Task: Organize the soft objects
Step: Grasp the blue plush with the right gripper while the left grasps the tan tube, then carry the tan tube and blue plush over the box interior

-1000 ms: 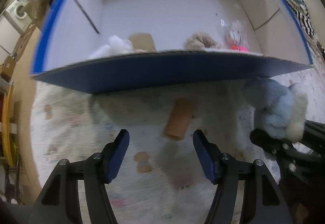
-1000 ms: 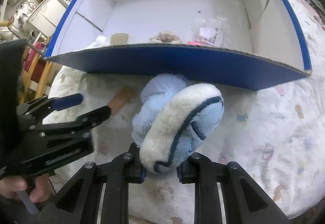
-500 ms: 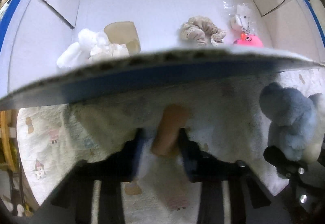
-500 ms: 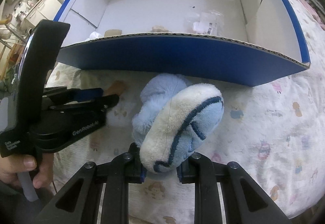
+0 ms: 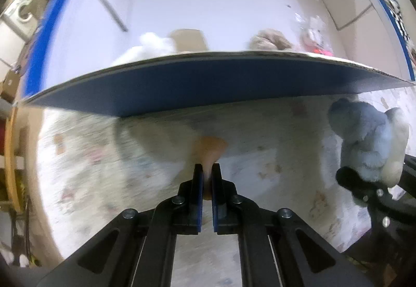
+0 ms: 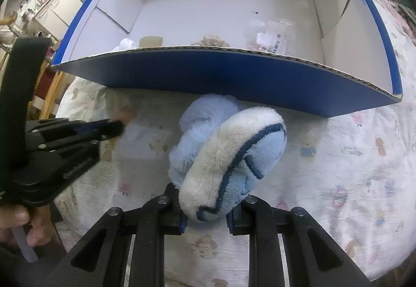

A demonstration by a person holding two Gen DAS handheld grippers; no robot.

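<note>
My left gripper (image 5: 207, 172) is shut on a soft tan roll (image 5: 211, 150), squeezed flat between the jaws, just in front of the blue-and-white cardboard box (image 5: 197, 78). My right gripper (image 6: 206, 211) is shut on a light blue and cream plush toy (image 6: 228, 151), held above the patterned blanket (image 6: 351, 170) before the box's front wall (image 6: 234, 76). The plush also shows at the right of the left wrist view (image 5: 369, 146). The left gripper shows at the left of the right wrist view (image 6: 114, 128).
Inside the box lie a white fluffy item (image 5: 148, 45), a tan block (image 5: 188, 38), a beige scrunchie (image 5: 270, 39) and a clear packet with a pink item (image 5: 316, 37). Kitchen cabinets (image 6: 59, 0) stand at the far left.
My left gripper moved onto the tan roll and closed on it, squeezing it flat. The right gripper still holds the plush toy in much the same place.
</note>
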